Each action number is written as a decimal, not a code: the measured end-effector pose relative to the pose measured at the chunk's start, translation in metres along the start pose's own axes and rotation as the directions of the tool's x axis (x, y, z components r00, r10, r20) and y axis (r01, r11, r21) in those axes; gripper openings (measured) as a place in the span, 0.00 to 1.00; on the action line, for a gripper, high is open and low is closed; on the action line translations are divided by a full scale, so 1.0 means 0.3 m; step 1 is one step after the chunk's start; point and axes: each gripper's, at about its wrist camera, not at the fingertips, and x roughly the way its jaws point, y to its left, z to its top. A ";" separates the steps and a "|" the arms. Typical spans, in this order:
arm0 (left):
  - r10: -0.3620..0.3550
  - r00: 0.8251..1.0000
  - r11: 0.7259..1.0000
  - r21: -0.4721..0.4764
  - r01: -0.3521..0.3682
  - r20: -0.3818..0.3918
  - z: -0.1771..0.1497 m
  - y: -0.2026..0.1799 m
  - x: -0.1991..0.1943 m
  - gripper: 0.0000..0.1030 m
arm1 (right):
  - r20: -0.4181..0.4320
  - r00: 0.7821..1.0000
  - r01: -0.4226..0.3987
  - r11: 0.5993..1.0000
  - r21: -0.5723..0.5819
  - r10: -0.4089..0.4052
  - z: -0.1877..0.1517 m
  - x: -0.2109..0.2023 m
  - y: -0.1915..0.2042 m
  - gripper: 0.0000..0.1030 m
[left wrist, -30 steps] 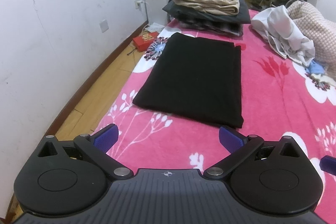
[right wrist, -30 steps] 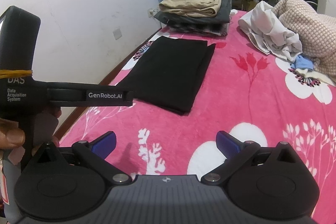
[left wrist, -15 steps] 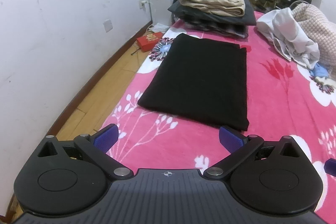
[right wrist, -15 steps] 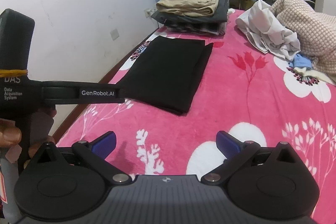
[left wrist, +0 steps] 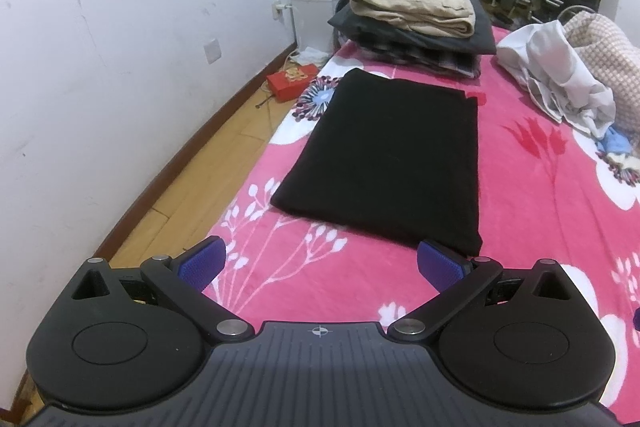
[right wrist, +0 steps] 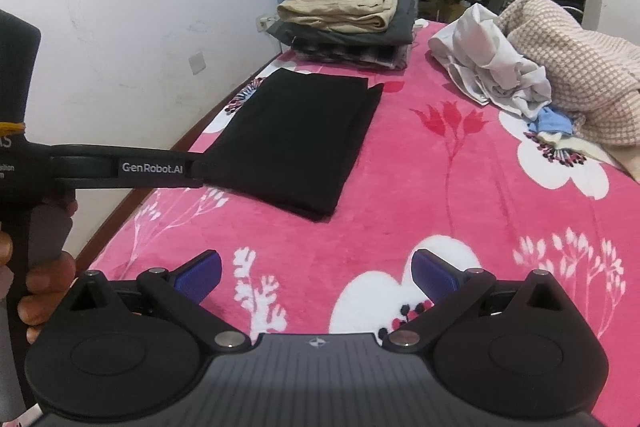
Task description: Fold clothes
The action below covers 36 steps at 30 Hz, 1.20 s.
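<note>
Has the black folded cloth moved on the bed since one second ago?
No. The black folded cloth keeps its place beside the flower print on the blanket; only the camera view shifted.

Both tools are showing matte black housings with round side discs, silver pivot screws, ribbed grey centre plates bearing crosshair marks, and blue textured fingertips [left wrist: 202,262]. Left tool [right wrist: 120,167] is displaying white "GenRobot.AI" lettering.

black garment [left wrist: 392,163] on pink blanket [left wrist: 540,195] (white flowers)

Both views slightly farther from black garment [left wrist: 388,159].
</note>
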 end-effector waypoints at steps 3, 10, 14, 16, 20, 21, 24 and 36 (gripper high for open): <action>0.002 1.000 1.000 -0.001 -0.002 0.002 0.002 0.003 0.000 1.00 | 0.002 1.000 0.013 1.000 -0.002 -0.013 0.001 0.001 -0.003 1.00; 0.003 1.000 1.000 0.001 -0.003 0.000 0.002 0.004 0.003 1.00 | 0.005 0.999 0.036 0.999 -0.010 -0.036 -0.001 0.000 -0.002 1.00; 0.004 1.000 1.000 0.002 -0.004 0.002 0.002 0.005 0.003 1.00 | 0.005 0.999 0.045 0.999 -0.018 -0.045 -0.002 0.001 0.001 1.00; 0.005 1.000 1.000 0.002 -0.005 0.002 0.001 0.006 0.004 1.00 | 0.004 0.999 0.048 0.999 -0.021 -0.047 -0.002 0.002 0.003 1.00; 0.006 1.000 1.000 -0.001 -0.006 0.000 0.001 0.007 0.005 1.00 | 0.004 0.999 0.050 0.999 -0.021 -0.050 -0.002 0.002 0.004 1.00; 0.006 1.000 1.000 -0.001 -0.006 0.000 0.001 0.007 0.005 1.00 | 0.004 0.999 0.050 0.999 -0.021 -0.050 -0.001 0.002 0.004 1.00; 0.007 1.000 1.000 -0.002 -0.007 0.001 0.000 0.007 0.004 1.00 | 0.004 0.999 0.051 0.998 -0.021 -0.051 -0.002 0.002 0.003 1.00; 0.010 1.000 1.000 -0.001 -0.010 0.006 -0.002 0.004 0.003 1.00 | 0.005 0.999 0.053 0.998 -0.020 -0.053 -0.005 0.001 0.001 1.00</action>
